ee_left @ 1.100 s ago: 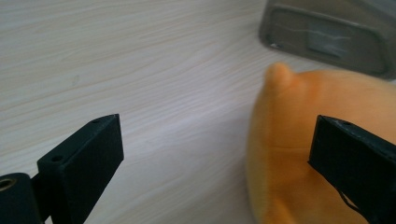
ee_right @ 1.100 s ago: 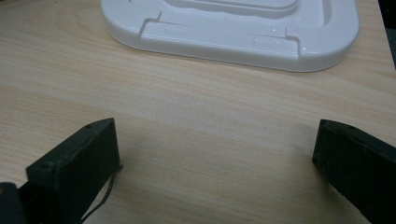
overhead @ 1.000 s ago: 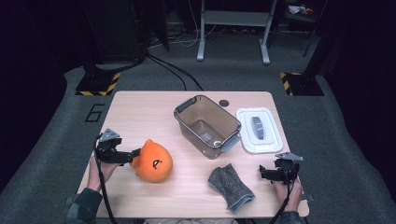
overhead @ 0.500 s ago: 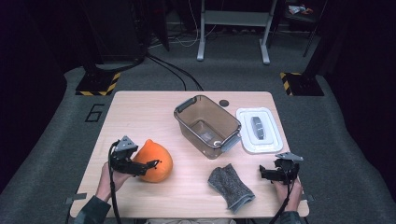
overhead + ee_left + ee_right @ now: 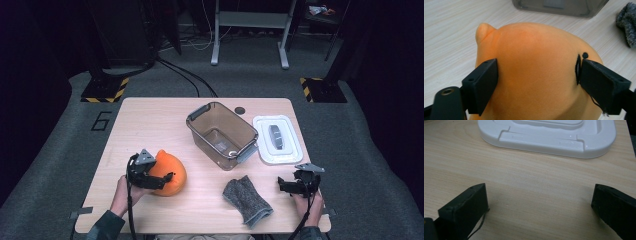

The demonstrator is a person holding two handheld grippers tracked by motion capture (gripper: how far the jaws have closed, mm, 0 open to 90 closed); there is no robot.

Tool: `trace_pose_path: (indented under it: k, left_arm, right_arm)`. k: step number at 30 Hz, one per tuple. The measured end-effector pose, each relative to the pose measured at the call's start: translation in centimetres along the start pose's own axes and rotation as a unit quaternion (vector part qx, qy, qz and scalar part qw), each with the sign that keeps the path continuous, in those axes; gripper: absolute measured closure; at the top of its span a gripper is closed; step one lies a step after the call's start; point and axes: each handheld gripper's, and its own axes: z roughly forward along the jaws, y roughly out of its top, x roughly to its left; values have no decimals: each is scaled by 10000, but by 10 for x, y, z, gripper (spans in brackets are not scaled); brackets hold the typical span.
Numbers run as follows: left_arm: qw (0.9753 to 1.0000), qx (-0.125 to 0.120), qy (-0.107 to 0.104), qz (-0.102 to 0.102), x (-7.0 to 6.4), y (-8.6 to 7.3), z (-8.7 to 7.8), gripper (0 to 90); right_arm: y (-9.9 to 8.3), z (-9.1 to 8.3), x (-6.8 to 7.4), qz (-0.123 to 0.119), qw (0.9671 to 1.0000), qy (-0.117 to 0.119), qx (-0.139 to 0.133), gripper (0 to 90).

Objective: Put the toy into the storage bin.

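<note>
An orange soft toy (image 5: 172, 169) lies on the front left of the wooden table (image 5: 150, 125). My left gripper (image 5: 167, 178) is shut on the toy. In the left gripper view the toy (image 5: 534, 45) sits between the two black jaws of that gripper (image 5: 537, 67), which press on its left and right sides. My right gripper (image 5: 282, 186) rests low at the front right with its jaws wide apart. In the right gripper view, bare wood lies between the jaws of that gripper (image 5: 540, 192).
A clear brown bin (image 5: 248, 131) stands open mid-table, seen also as a bin (image 5: 559, 6) beyond the toy. A white lid (image 5: 265, 150) (image 5: 549, 135) lies to its right. A grey knitted cloth (image 5: 246, 200) (image 5: 627, 22) lies at the front centre. A small dark disc (image 5: 240, 110) sits behind the bin.
My left gripper has moved right from beside the toy, bringing its jaws around the toy's body and onto it. The right gripper has stayed put.
</note>
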Motion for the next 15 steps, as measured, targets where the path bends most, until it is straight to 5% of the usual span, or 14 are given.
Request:
trace_pose_path:
  k: [5, 15]
  left_arm:
    - [9995, 292, -61, -69, 3, 1, 4, 271]
    - [9997, 106, 99, 195, -3, 0, 3, 538]
  right_arm:
    - [0, 0, 0, -5, 10000, -5, 3, 0]
    - [0, 0, 0, 37, 10000, -14, 14, 0]
